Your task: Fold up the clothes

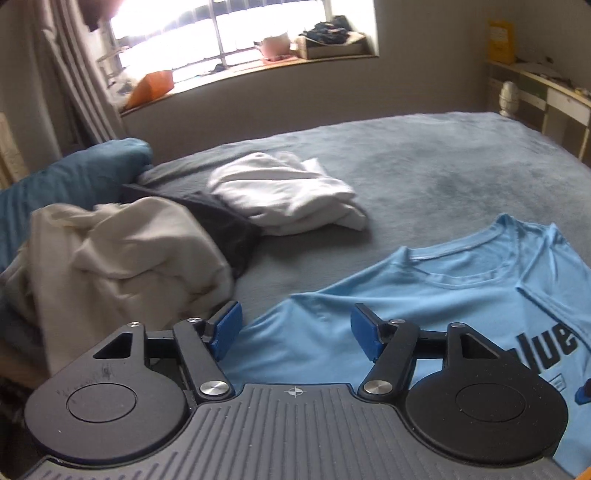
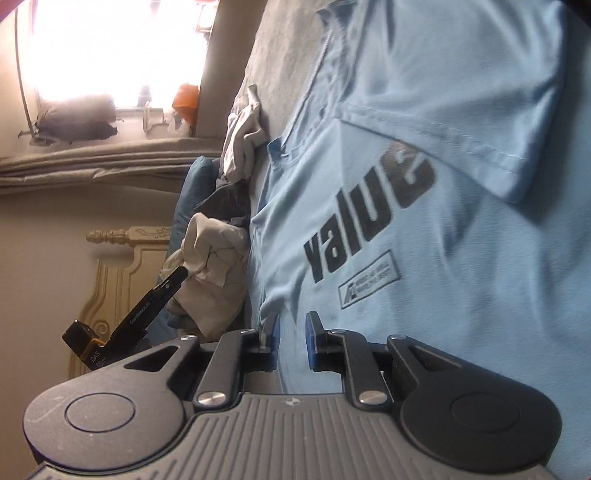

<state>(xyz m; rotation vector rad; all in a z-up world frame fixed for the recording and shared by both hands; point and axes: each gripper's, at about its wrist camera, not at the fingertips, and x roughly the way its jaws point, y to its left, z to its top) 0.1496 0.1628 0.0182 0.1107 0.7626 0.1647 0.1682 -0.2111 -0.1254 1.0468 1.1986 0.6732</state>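
Your left gripper (image 1: 295, 330) hangs above the bed with its blue pads spread wide and nothing caught between them; the light blue T-shirt (image 1: 461, 295) lies below and beyond them, flat on the grey bedcover (image 1: 424, 166) with its collar toward the window (image 1: 229, 33). The black printed word shows on its chest, and one sleeve (image 2: 480, 122) is folded in over the front. Your right gripper (image 2: 291, 341) sits low against the shirt's near part with its pads drawn close, a narrow gap left between them; whether any cloth is pinched there you cannot tell from the right wrist view. To the left of the shirt a cream garment (image 1: 118, 258) lies crumpled over a dark one (image 1: 225, 229), and past those rests a folded white garment (image 1: 284, 192). A teal pillow (image 1: 85, 177) sits at the bed's left edge.
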